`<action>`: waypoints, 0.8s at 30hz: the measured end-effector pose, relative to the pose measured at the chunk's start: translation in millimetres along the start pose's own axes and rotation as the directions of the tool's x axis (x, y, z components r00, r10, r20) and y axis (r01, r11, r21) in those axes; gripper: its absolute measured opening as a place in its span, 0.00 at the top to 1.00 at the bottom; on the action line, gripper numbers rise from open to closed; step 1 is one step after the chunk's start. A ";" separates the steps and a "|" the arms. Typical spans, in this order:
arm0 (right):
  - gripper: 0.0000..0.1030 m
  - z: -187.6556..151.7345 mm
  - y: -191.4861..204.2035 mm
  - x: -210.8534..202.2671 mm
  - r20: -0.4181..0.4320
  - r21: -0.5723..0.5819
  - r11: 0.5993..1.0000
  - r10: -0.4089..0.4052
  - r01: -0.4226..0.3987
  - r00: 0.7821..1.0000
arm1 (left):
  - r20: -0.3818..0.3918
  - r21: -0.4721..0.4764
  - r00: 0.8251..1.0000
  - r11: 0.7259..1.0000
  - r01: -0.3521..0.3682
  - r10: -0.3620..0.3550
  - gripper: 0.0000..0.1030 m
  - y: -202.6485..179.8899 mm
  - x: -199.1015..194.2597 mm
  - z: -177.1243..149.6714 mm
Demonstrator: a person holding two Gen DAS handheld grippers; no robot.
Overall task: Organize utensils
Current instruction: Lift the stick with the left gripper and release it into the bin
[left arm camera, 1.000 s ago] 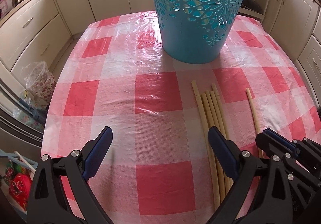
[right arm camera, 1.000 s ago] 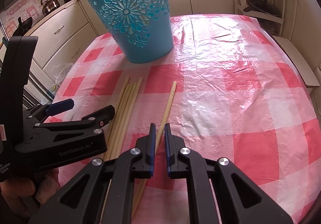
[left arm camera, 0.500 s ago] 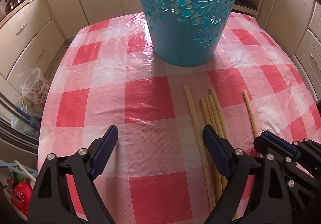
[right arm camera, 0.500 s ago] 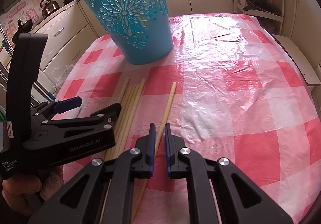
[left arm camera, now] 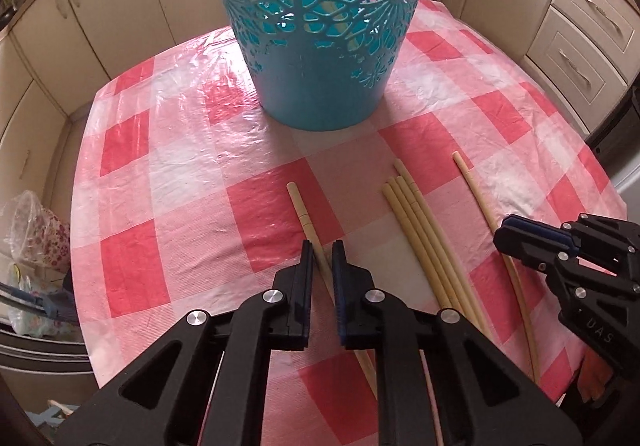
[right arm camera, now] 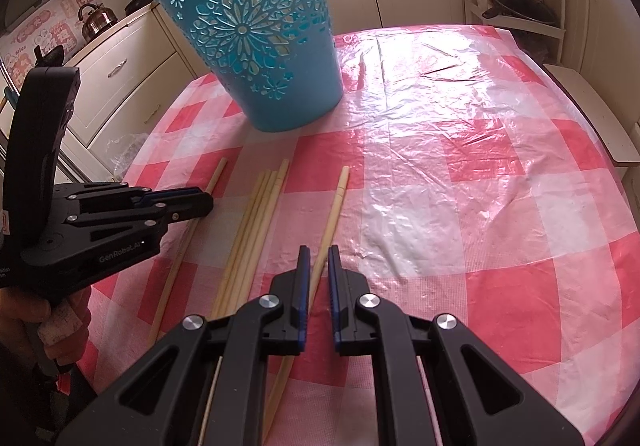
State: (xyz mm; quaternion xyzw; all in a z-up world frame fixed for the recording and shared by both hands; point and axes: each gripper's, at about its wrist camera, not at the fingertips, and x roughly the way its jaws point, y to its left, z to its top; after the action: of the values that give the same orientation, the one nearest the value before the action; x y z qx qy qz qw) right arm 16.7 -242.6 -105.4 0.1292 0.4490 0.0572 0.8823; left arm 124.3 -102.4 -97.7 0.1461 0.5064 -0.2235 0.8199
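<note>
A blue openwork basket stands at the back of the red-checked table; it also shows in the right wrist view. Pale chopsticks lie in front of it. My left gripper is shut on one chopstick, pulled apart to the left of the bundle. My right gripper is shut on the rightmost single chopstick. The left gripper shows in the right wrist view, and the right gripper in the left wrist view. A chopstick shows inside the basket through its holes.
The table has a plastic-covered checked cloth. Cream kitchen cabinets surround it. A plastic bag sits on the floor to the left. A kettle stands on the counter.
My left gripper has closed on one chopstick and drawn it left, away from the bundle. The right gripper has stayed shut on its chopstick.
</note>
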 end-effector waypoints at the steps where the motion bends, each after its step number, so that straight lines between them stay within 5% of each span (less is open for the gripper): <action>1: 0.91 0.0 0.0 0.0 0.000 -0.001 1.000 0.000 0.000 1.000 | -0.005 -0.009 1.000 1.000 -0.016 0.016 0.82 1.6 0.6 1.1; 4: 0.91 0.5 0.4 0.5 0.003 -0.004 1.000 -0.002 0.002 1.000 | -0.010 -0.023 0.999 0.999 -0.035 0.035 0.80 2.3 1.8 3.0; 6: 0.91 0.6 0.5 0.9 0.005 -0.006 1.000 -0.003 0.003 1.000 | -0.010 -0.012 1.000 0.999 -0.030 0.029 0.94 -2.8 1.3 2.6; 8: 0.91 0.5 0.8 0.9 0.005 -0.008 1.000 -0.004 0.004 1.000 | -0.011 0.006 0.999 0.999 -0.039 0.039 0.95 -9.7 0.0 1.2; 15: 0.91 0.3 1.2 0.8 0.012 -0.009 1.000 -0.003 0.003 1.000 | 0.066 -0.049 0.996 0.997 0.060 -0.057 0.95 -10.0 -40.2 -8.3; 19: 0.91 0.1 1.5 0.5 0.015 -0.005 1.000 -0.004 0.004 1.000 | 0.210 -0.009 0.972 0.994 0.108 -0.104 0.95 -14.7 -100.5 5.9; 24: 0.91 -0.2 1.9 -0.2 0.018 -0.004 1.000 -0.008 0.008 1.000 | 0.406 -0.017 0.908 0.992 0.122 -0.104 0.95 -6.7 -173.2 42.7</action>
State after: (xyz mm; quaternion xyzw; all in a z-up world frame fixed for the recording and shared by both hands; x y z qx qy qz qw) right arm 16.4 -240.8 -104.8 0.1260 0.4414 0.0535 0.8868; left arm 86.4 -90.2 76.3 0.0501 0.3382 -0.2854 0.8954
